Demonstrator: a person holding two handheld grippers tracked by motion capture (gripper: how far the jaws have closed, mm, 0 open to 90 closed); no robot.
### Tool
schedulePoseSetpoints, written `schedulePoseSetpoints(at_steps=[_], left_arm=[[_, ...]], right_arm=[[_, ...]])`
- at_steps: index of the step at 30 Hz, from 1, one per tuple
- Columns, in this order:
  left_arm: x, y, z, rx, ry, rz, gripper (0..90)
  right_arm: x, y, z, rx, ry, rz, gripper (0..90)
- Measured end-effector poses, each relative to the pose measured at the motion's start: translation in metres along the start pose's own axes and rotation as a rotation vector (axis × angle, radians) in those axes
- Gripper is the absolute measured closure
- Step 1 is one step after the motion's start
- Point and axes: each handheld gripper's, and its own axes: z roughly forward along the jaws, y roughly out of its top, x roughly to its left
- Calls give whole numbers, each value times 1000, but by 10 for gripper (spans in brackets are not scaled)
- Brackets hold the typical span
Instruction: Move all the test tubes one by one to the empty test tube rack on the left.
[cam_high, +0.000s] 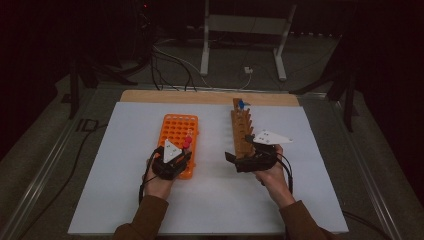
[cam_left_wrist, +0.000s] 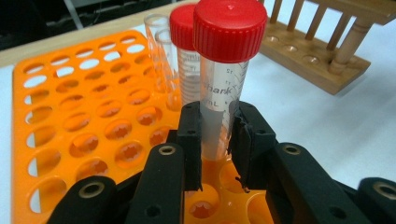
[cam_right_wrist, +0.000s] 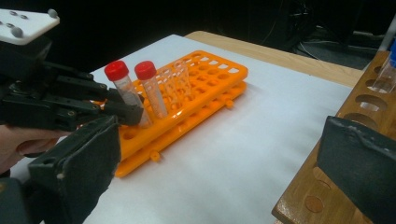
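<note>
My left gripper (cam_high: 183, 151) (cam_left_wrist: 217, 126) (cam_right_wrist: 132, 113) is shut on the lower body of a clear tube with a red cap (cam_left_wrist: 223, 70) (cam_right_wrist: 122, 86). The tube stands upright at the near right corner of the orange rack (cam_high: 175, 129) (cam_left_wrist: 79, 107) (cam_right_wrist: 212, 77). A second red-capped tube (cam_left_wrist: 187, 56) (cam_right_wrist: 152, 91) stands right behind it, then two uncapped clear tubes (cam_left_wrist: 156, 28) (cam_right_wrist: 180, 79). My right gripper (cam_high: 240, 148) (cam_right_wrist: 217, 163) is open, its jaws wide apart at the near end of the wooden rack (cam_high: 241, 127) (cam_right_wrist: 369, 107), with one jaw over the rack's edge.
The wooden rack (cam_left_wrist: 317, 60) holds a blue-capped tube (cam_high: 240, 104) (cam_right_wrist: 390, 65) at its far end. Both racks rest on a white sheet (cam_high: 215, 200) over a wooden table. Bare sheet lies between the racks and in front of them. Cables and a metal stand are beyond the table.
</note>
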Motion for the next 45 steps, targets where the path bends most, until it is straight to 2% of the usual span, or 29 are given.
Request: schedulePoseSetpoints(at_steps=[8, 18, 20, 22, 25, 28, 31, 34, 36, 39, 42, 45], left_arm=[[-2, -1, 6, 40, 13, -6, 745], [-1, -2, 5, 40, -1, -43, 725], [-3, -2, 4, 44, 1, -38, 684], [-3, -2, 1, 53, -1, -33, 651], [-1, -1, -7, 43, -6, -65, 592], [3, -2, -17, 35, -12, -102, 492], [9, -4, -29, -6, -11, -120, 388], [13, -4, -37, -36, 13, -122, 294], [15, -4, -42, -55, 42, -126, 193], [19, -3, -47, -84, 60, -139, 79], [20, -2, -49, -95, 88, -143, 27], [22, -1, -50, -109, 92, -147, 21]], right_arm=[[-2, 0, -1, 2, -5, 3, 0], [-6, 1, -1, -2, -15, 13, 0], [-8, 1, -2, -6, -15, 28, 0], [-8, 1, -2, 2, -20, 18, 0], [-10, 2, -3, -2, -30, 21, 0], [-13, 4, -4, 6, -43, 24, 0], [-16, 8, -6, 10, -60, 15, 0], [-21, 13, -8, 2, -76, 22, 0], [-24, 16, -8, -1, -86, 15, 0], [-28, 20, -5, 5, -88, 8, 11], [-32, 22, -1, 4, -101, 5, 12], [-35, 24, 3, -1, -111, 5, 12]])
